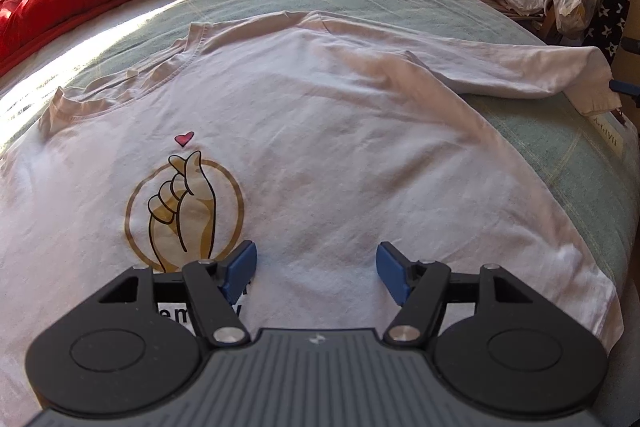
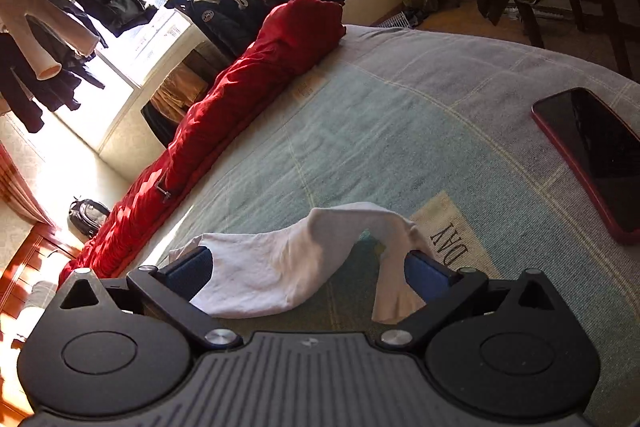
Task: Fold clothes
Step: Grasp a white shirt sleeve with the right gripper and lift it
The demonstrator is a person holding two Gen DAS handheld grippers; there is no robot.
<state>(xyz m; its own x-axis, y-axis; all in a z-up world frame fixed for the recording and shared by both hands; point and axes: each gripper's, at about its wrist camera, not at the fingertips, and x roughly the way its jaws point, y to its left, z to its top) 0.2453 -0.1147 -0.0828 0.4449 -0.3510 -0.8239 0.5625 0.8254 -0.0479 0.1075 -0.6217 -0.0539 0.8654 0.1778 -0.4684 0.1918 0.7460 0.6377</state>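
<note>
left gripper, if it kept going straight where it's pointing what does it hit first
Most likely the white t-shirt on the bed: the open left gripper points down at plain fabric just right of the printed hand logo. Depth is unclear.

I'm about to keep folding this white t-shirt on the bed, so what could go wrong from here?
1. The right gripper is open with white cloth only draped across its fingers, so the cloth may slide off.
2. The phone lies close by on the bed cover; dragged cloth could catch it.
3. The left gripper hovers open above the t-shirt, pinning nothing.
</note>
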